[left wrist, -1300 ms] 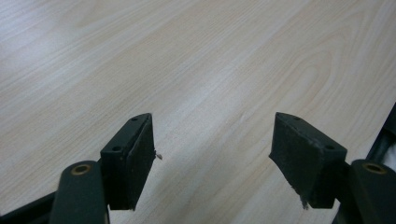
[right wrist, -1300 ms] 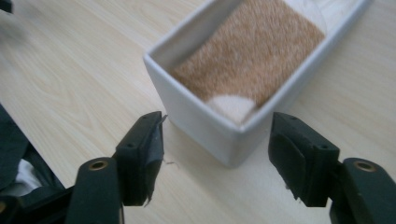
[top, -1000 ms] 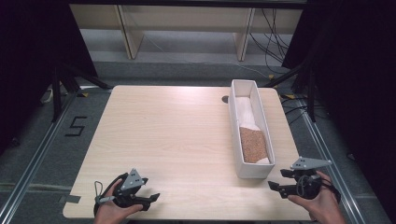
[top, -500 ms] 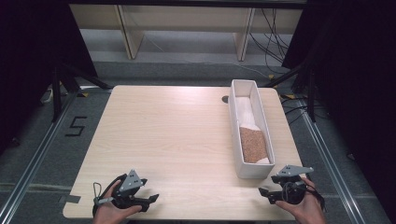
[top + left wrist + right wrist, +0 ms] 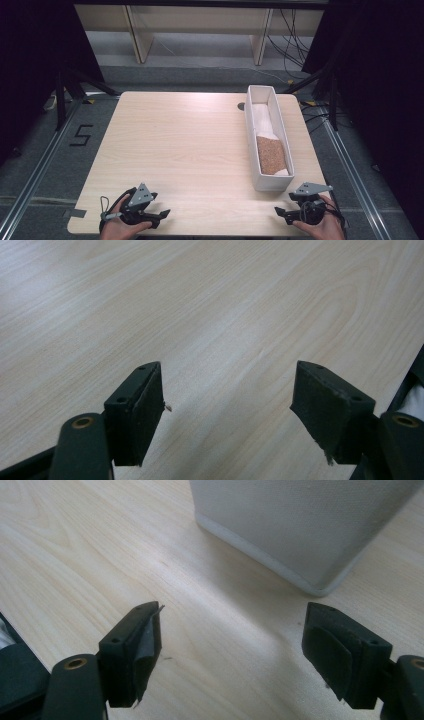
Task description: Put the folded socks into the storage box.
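A long white box (image 5: 251, 135) lies lengthwise on the right side of the wooden table (image 5: 180, 145). In its near half is a brown cork-like pad (image 5: 271, 155), and in its far half something white (image 5: 262, 117). My right gripper (image 5: 281, 214) sits low at the table's front edge, just in front of the box's near end (image 5: 300, 525). Its jaws have just been opening and now stand wide, with bare wood between them (image 5: 234, 612). At the front left, my left gripper (image 5: 159, 217) rests open over bare wood (image 5: 227, 375), holding nothing.
A dark round hole (image 5: 241, 106) is in the tabletop beside the box's far end. Metal rails (image 5: 42, 165) run along the floor on both sides of the table. Wooden shelf legs (image 5: 136, 35) and cables (image 5: 295, 35) are behind it.
My right gripper has moved left and down, from beyond the table's right front corner to the front edge before the box. The left gripper has stayed put.
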Demonstrator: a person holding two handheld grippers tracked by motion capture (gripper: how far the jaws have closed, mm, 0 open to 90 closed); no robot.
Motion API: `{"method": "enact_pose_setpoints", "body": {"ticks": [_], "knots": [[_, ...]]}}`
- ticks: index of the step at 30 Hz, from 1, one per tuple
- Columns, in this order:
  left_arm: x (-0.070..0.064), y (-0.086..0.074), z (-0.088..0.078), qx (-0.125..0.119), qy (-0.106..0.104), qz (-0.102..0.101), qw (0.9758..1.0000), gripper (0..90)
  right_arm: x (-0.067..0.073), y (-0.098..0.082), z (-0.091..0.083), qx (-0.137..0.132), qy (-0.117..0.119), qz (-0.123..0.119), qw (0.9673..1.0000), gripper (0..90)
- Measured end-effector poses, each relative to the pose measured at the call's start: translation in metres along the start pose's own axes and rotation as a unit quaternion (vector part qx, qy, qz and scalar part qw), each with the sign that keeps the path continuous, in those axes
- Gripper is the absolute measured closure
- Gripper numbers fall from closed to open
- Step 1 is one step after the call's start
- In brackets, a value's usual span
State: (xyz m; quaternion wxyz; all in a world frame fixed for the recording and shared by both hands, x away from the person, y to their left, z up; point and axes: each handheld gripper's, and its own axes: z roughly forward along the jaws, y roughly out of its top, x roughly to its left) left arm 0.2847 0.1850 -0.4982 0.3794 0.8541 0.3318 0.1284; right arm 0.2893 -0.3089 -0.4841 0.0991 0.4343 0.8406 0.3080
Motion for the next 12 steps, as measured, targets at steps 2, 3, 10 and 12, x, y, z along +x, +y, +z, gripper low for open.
{"method": "enact_pose_setpoints", "body": {"ticks": [2,3,10,12], "knots": [[0.0002,0.0,0.0,0.002,0.0,0.002,1.0,27.9,0.0028,-0.0001,0.003,-0.017,-0.004,0.006,0.9998,24.3],[0.0002,-0.0001,0.0,0.002,0.0,0.002,1.0,28.0,-0.0004,0.0007,0.0025,-0.015,-0.007,-0.025,0.9996,24.4],[0.0004,-0.0003,0.0005,0.002,0.001,-0.002,1.0,27.9,-0.0003,0.0011,0.0042,-0.011,0.003,-0.022,0.9997,24.4],[0.001,-0.0003,0.0012,-0.003,0.002,0.0,1.0,27.9,-0.0009,0.002,0.0028,0.0,0.006,-0.028,0.9996,24.5]]}}
